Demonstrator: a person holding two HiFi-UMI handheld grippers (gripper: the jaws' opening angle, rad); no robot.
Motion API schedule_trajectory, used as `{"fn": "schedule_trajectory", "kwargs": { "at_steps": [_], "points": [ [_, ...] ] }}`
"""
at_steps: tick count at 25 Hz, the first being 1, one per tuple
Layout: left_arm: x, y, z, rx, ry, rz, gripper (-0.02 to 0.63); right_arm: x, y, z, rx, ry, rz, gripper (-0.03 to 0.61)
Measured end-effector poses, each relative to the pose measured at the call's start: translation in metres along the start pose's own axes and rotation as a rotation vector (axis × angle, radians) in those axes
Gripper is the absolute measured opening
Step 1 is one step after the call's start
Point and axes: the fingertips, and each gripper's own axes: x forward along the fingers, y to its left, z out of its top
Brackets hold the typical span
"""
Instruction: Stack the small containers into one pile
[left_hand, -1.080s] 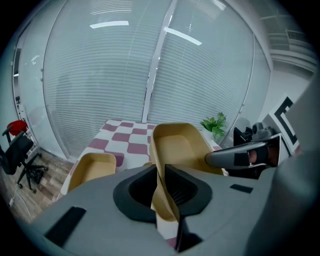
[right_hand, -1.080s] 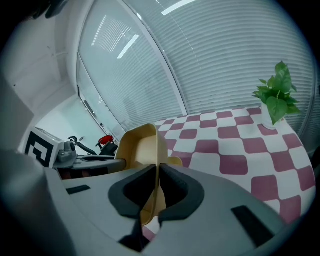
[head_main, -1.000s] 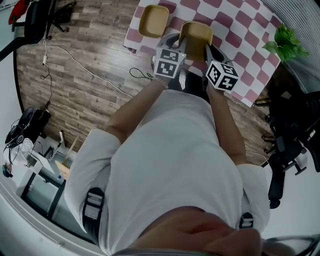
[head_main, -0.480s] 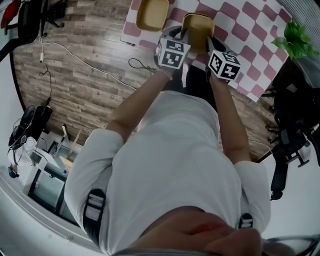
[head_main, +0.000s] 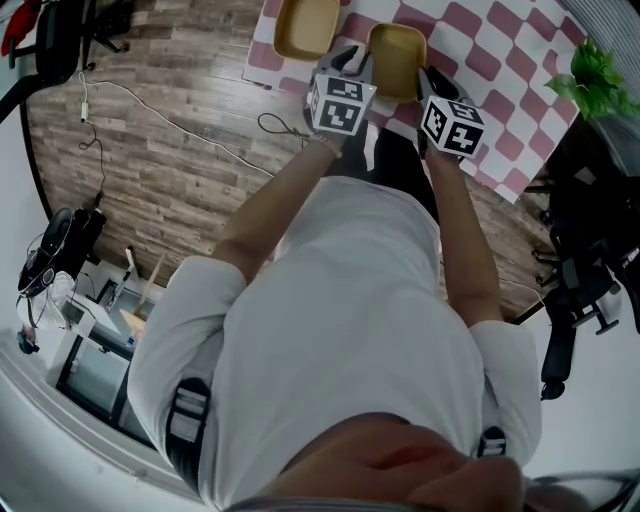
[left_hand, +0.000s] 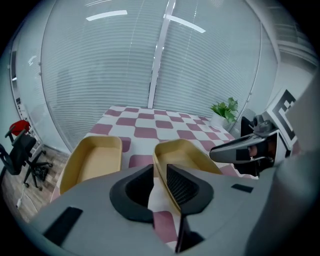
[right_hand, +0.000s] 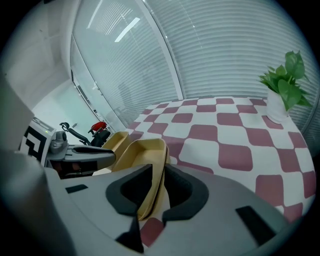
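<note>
A shallow tan rectangular container (head_main: 396, 62) sits on the pink-and-white checked counter (head_main: 495, 60), near a second tan container of the same shape (head_main: 305, 25). The left gripper (left_hand: 160, 172) straddles its left wall and the right gripper (right_hand: 159, 175) its right wall. Both pairs of fingers have just been opening and stand slack around the walls, not clamping.

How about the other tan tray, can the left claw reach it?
Probably yes. The other tray sits right beside the left claw, nothing between them. Its jaws have just been opening, with the rim of the near tray between them, so it must back off first.
</note>
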Motion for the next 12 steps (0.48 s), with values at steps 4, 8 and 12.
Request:
{"fn": "schedule_trajectory", "kwargs": {
  "at_steps": [4,8,12],
  "points": [
    [-0.008,0.001,0.002,-0.006,-0.024,0.011,0.061,-0.003,0.0,0.01,-0.044,-0.034,-0.007,0.052],
    [-0.003,-0.003,-0.002,0.007,-0.021,-0.002,0.044,0.006,0.003,0.005,-0.087,-0.022,0.0,0.041],
    [0.006,-0.006,-0.006,0.021,-0.008,-0.011,0.041,0.013,-0.001,0.0,-0.102,-0.014,-0.009,0.037]
  ]
}}
